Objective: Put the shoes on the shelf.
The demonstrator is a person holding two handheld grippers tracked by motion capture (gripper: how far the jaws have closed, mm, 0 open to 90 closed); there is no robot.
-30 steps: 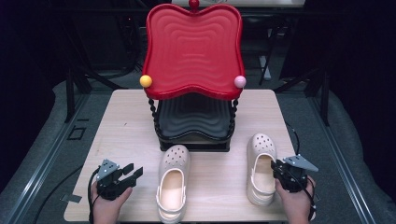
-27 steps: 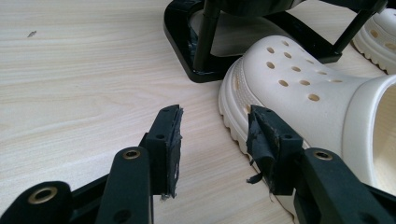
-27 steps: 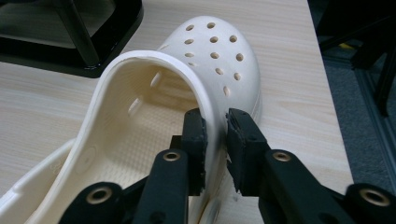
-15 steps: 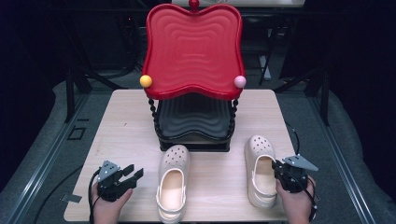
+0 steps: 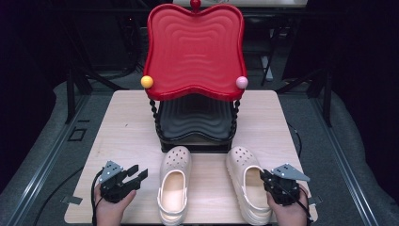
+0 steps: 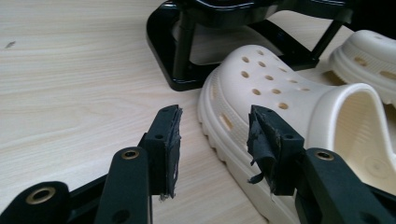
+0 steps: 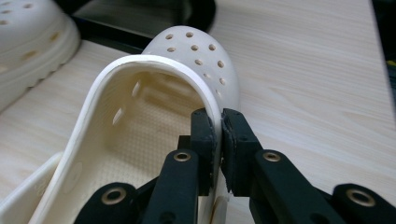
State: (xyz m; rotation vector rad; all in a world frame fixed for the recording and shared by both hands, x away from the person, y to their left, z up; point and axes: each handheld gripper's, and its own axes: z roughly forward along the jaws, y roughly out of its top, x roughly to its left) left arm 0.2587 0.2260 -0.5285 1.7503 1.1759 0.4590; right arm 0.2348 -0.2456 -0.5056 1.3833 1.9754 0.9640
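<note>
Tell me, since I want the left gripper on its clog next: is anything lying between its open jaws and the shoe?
Nothing visible. The left gripper stands open beside the left clog, bare table between them. The right gripper is already shut on the right clog.

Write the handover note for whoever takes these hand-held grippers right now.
Right hand-held gripper: jaws have just been closing, now clamped on the side wall of the right clog.
Left hand-held gripper: open, holding nothing, beside the left clog.
Both clogs lie on the table, toes toward the two-tier rack; its red top tray and black lower tray hold nothing.
Done: right clog gripped.
Left, probably: move the clogs onto the rack; left clog not yet gripped.
</note>
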